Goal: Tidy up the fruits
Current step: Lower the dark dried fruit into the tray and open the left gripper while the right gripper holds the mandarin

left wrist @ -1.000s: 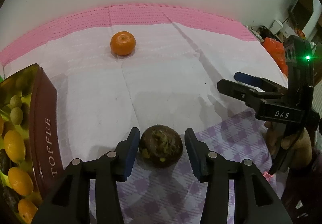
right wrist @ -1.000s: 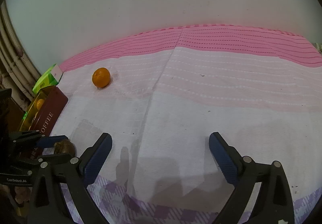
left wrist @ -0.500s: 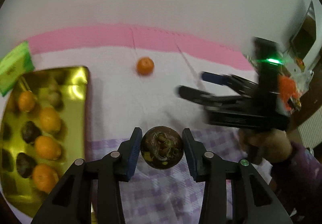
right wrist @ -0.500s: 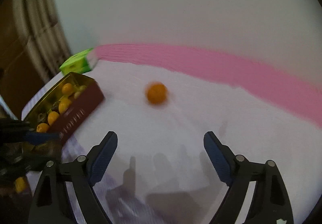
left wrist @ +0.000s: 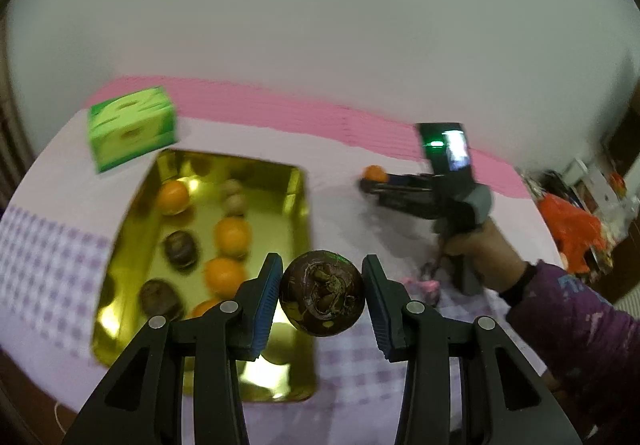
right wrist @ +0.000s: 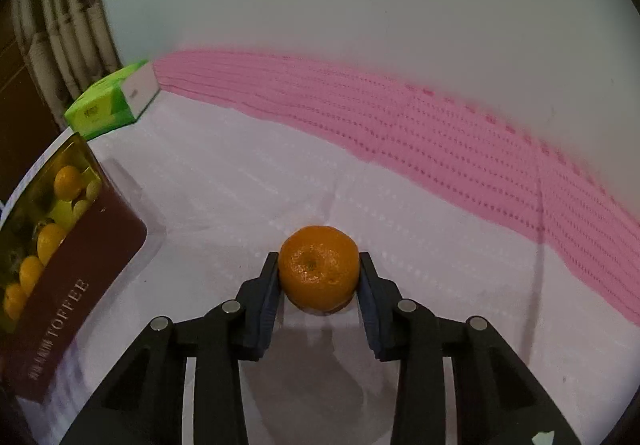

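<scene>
1. Right now my left gripper (left wrist: 322,295) has its fingers (left wrist: 267,295) clamped on a dark brown fruit (left wrist: 322,293), carried in the air beside the near right edge of the gold tin (left wrist: 305,213).
2. That tin already holds several oranges (left wrist: 232,238) and dark fruits (left wrist: 181,248), with a green box (left wrist: 132,127) just behind it.
3. My right gripper (right wrist: 318,281) has its fingers (right wrist: 269,293) closed against both sides of the orange (right wrist: 319,268), which I think is resting on the white tabletop (right wrist: 440,245); its underside is shadowed, so I cannot be certain.
4. I judge the step as a double pickup, mid-transfer on the left.
5. Next, I need to swing the left fruit over a bare patch of the tin and release it, then raise the orange and carry it left toward the "TOFFEE" wall (right wrist: 72,309).
</scene>
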